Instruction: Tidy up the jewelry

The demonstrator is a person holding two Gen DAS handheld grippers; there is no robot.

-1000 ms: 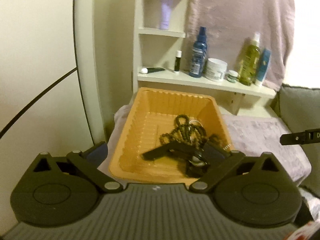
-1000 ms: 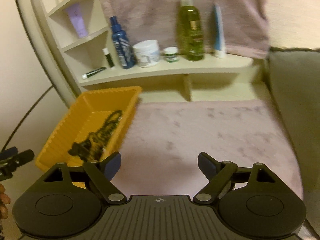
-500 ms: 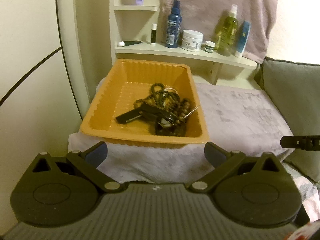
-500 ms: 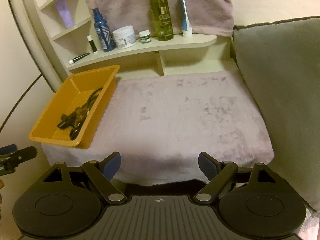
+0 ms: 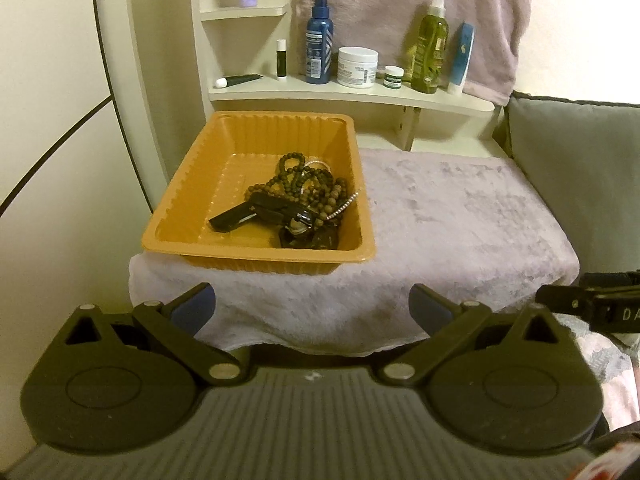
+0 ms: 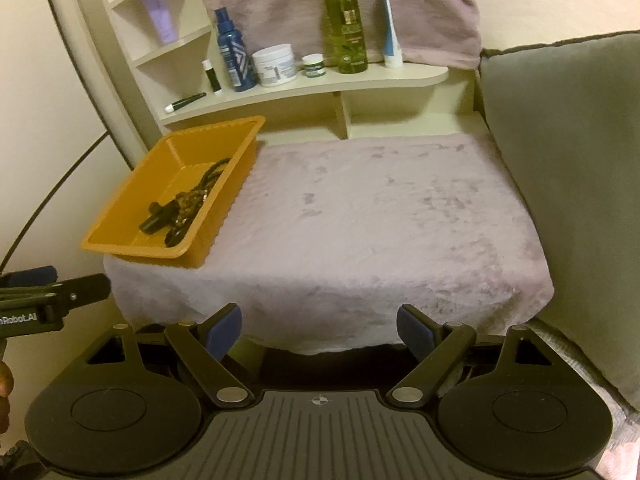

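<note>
While both grippers hang short of the front edge of the plush lilac cover (image 6: 380, 216), the left gripper (image 5: 312, 308) and right gripper (image 6: 320, 326) each stand wide open and hold nothing. An orange tray (image 5: 192, 184) sits at the cover's left front corner, its near rim just past the edge; the beaded jewelry (image 5: 308, 188) lies tangled with a black clip (image 5: 240, 216) toward its right wall. Right of the tray the cover runs bare to a grey cushion (image 6: 568, 168). Behind stands a shelf (image 5: 360, 96) of bottles.
</note>
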